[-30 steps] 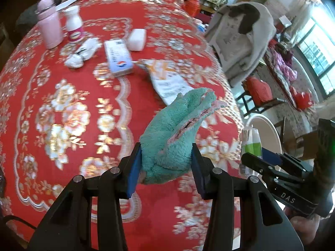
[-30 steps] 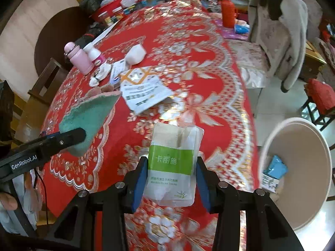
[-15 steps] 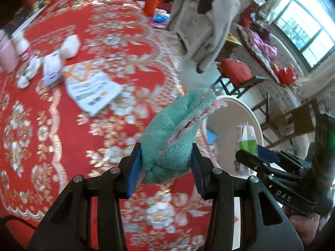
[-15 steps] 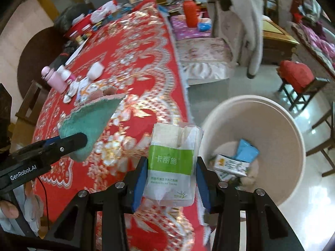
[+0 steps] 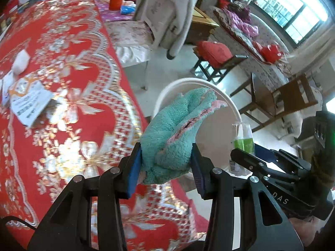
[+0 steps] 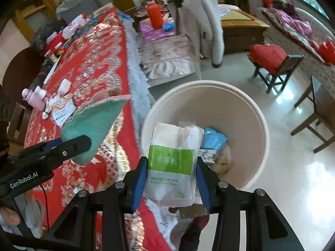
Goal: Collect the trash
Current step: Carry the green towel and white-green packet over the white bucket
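Observation:
My left gripper is shut on a crumpled teal cloth with a pink edge, held at the table's edge beside the round beige bin. My right gripper is shut on a white tissue packet with a green label, held over the near rim of the beige bin. Inside the bin lie a blue wrapper and other scraps. In the right wrist view the teal cloth and left gripper show at the left. The tissue packet also appears in the left wrist view.
The red and gold tablecloth carries a printed packet, a white pad, and pink bottles. A chair draped with a grey coat, red-cushioned stools and wooden chairs stand on the floor around the bin.
Both grippers have swept sideways off the table toward the bin, rolling a little. The bin has come into full view under the right gripper. Both grips are unchanged.

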`<state>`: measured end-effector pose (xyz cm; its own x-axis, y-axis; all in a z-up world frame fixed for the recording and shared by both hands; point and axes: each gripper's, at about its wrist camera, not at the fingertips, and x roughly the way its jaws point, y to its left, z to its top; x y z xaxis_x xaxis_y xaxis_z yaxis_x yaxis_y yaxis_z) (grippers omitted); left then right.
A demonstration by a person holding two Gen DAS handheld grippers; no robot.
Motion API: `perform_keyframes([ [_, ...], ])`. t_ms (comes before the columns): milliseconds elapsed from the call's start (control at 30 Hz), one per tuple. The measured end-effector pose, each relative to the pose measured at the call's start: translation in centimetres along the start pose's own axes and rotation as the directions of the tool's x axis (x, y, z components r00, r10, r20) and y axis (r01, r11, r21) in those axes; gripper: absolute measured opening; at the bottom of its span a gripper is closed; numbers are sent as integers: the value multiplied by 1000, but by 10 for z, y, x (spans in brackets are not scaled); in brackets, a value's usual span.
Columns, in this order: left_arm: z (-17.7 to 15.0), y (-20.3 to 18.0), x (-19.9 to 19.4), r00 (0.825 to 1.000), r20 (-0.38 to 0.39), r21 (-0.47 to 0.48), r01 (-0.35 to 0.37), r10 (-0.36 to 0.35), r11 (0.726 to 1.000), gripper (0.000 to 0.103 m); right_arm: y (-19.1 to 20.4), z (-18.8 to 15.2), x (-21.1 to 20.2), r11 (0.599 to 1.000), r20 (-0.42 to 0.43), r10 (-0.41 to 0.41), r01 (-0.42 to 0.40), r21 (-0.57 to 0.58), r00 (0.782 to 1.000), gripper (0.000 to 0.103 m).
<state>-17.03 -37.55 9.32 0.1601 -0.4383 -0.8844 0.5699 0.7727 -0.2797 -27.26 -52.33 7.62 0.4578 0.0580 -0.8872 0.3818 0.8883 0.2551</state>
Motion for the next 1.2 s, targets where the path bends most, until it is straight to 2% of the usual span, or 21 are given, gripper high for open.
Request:
perform_keyframes([
  [400, 8, -26, 36, 998, -51, -10, 26, -27, 1000, 42, -42, 2, 4, 998, -16, -16, 17, 52, 1000, 43],
  [1200, 21, -38, 67, 997, -69, -100, 16, -23, 995, 42, -65, 13, 24, 999, -66, -7, 9, 40, 998, 43],
])
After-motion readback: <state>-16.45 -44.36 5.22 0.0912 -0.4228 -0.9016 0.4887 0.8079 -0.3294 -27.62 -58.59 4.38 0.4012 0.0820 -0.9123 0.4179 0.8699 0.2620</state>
